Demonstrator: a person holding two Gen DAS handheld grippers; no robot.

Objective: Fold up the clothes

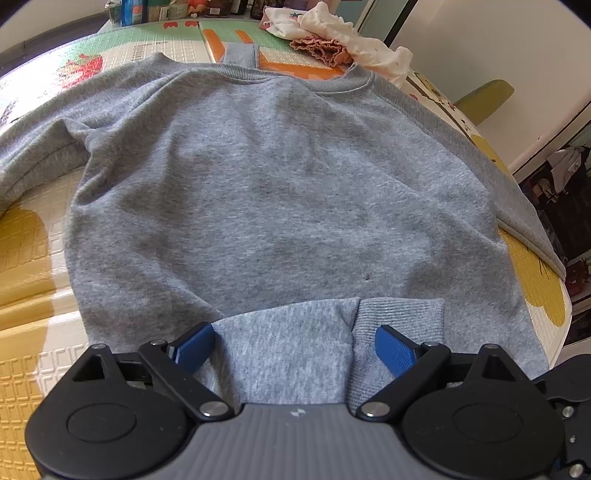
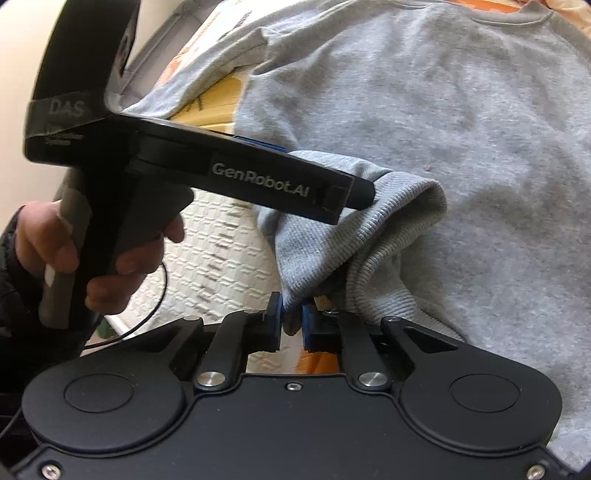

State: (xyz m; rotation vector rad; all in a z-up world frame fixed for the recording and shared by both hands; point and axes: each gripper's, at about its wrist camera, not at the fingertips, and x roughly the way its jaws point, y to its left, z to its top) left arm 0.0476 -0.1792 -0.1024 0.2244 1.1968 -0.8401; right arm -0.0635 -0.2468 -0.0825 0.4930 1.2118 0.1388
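The grey fleece sweatshirt (image 1: 280, 192) lies spread flat on a patterned foam play mat (image 1: 29, 266), neckband away from the left wrist camera, sleeves out to either side. It looks soft, limp and light. It will sag wherever it is unsupported, so the ribbed hem (image 2: 373, 236) and cuffs, being thicker, give the firmest hold.

A stretch of the near hem is turned up onto the body. The left hand-held gripper (image 1: 295, 349) stands wide apart, blue pads either side of that flap, gripping nothing. The right hand-held gripper (image 2: 291, 325) is nearly closed, pinching a fold of the ribbed hem.

A pile of white and pink small clothes (image 1: 332, 33) sits beyond the collar.
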